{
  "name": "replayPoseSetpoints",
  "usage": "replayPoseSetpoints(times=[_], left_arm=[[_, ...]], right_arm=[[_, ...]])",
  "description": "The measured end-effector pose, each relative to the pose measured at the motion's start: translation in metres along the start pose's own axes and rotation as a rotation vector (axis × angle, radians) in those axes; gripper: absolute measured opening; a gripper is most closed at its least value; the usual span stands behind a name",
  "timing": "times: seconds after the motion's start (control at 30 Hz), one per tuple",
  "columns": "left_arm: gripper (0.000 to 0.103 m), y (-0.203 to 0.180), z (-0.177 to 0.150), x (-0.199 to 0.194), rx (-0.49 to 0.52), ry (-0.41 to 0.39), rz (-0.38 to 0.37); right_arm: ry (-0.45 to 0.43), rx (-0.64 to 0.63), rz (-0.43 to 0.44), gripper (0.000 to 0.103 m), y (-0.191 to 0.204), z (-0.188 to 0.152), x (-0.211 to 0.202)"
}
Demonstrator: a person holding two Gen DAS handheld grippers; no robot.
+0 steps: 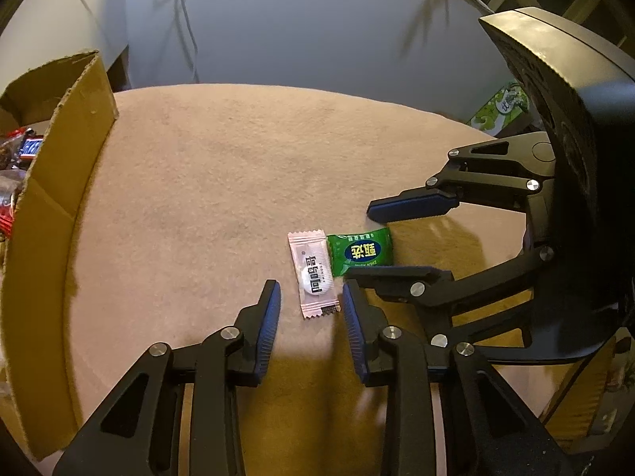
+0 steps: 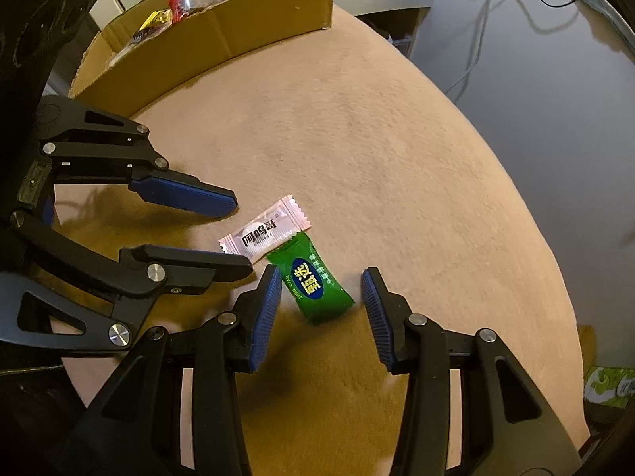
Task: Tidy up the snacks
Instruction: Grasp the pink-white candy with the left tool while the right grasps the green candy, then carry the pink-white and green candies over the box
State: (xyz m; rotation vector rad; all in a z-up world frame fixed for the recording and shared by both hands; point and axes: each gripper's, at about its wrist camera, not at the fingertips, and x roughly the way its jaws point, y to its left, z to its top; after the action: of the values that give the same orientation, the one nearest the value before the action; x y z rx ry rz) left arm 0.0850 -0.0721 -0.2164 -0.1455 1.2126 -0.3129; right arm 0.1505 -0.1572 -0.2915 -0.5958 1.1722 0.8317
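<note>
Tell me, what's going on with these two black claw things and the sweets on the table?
A person is sorting snacks with a handheld gripper in each hand. The left gripper straddles a pink-wrapped candy, and the right gripper straddles a green-wrapped candy. Both sweets lie side by side, touching, on the beige cloth. Neither is pinched or lifted yet. A cardboard box off to one side already holds other snack packets.

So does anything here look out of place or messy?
Only two stragglers: a pink candy and a green candy lie loose on the mat, touching, while other snacks sit in the cardboard box. Nothing looks spilled or torn.
</note>
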Motion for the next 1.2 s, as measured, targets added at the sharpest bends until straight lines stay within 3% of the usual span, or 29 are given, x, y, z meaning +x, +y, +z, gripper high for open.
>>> replayPoseSetpoints(times=[0.17,0.33,0.5,0.6,0.67,1.2], left_arm=[[0.028,-0.009,0.002,0.005,0.006,0.001,0.008],[0.028,-0.014,0.002,0.006,0.021,0.005,0.009],[0.028,-0.020,0.005,0.010,0.045,0.013,0.037],[0.018,-0.027,0.006,0.013,0.086,0.001,0.097],[0.018,-0.027,0.008,0.010,0.100,-0.007,0.114],[0.017,-0.002,0.006,-0.014,0.061,-0.039,0.101]], right_arm=[[-0.008,0.007,0.000,0.042,-0.002,-0.004,-0.002],[-0.016,0.048,-0.008,0.025,-0.010,-0.007,-0.002],[-0.019,0.080,-0.006,0.024,-0.020,-0.011,-0.006],[-0.021,0.104,-0.003,0.024,-0.023,-0.010,-0.006],[-0.023,0.121,-0.003,0.024,-0.025,-0.012,-0.008],[-0.066,0.253,-0.020,0.023,-0.022,-0.008,-0.020]])
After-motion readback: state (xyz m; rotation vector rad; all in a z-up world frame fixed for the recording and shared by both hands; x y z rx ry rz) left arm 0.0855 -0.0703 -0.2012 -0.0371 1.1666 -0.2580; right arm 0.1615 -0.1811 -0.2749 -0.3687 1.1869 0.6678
